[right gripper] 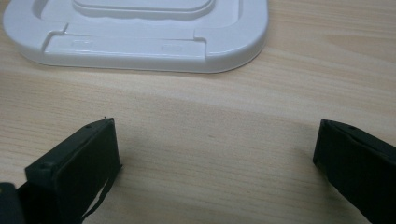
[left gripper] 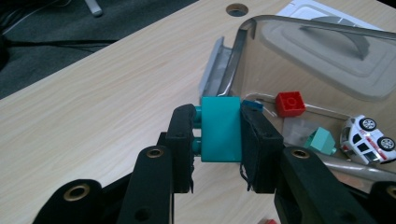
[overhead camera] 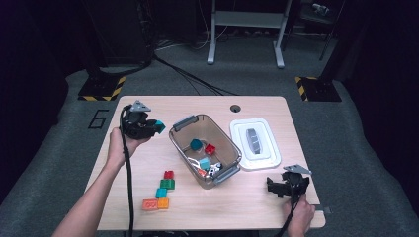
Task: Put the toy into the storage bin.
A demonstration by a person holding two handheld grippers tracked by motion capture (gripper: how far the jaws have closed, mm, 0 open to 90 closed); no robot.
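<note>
My left gripper (overhead camera: 154,127) (left gripper: 217,135) is shut on a teal toy brick (left gripper: 221,129) (overhead camera: 160,126), held above the table just left of the clear plastic bin (overhead camera: 184,148). The bin (left gripper: 299,56) holds a red brick (left gripper: 289,103), a mint block (left gripper: 321,141), a white toy car (left gripper: 369,133) and other small toys. My right gripper (overhead camera: 276,187) (right gripper: 215,154) rests low over the table's front right, its jaws wide apart with bare wood between them. The white bin lid (overhead camera: 254,143) (right gripper: 140,35) lies flat just beyond it.
A loose row of bricks lies at the table's front left: red (overhead camera: 169,174), green (overhead camera: 167,183), teal (overhead camera: 161,193) and two orange (overhead camera: 155,204). A cable hole (overhead camera: 235,108) sits near the far edge. Desk legs and cables stand on the floor behind.
</note>
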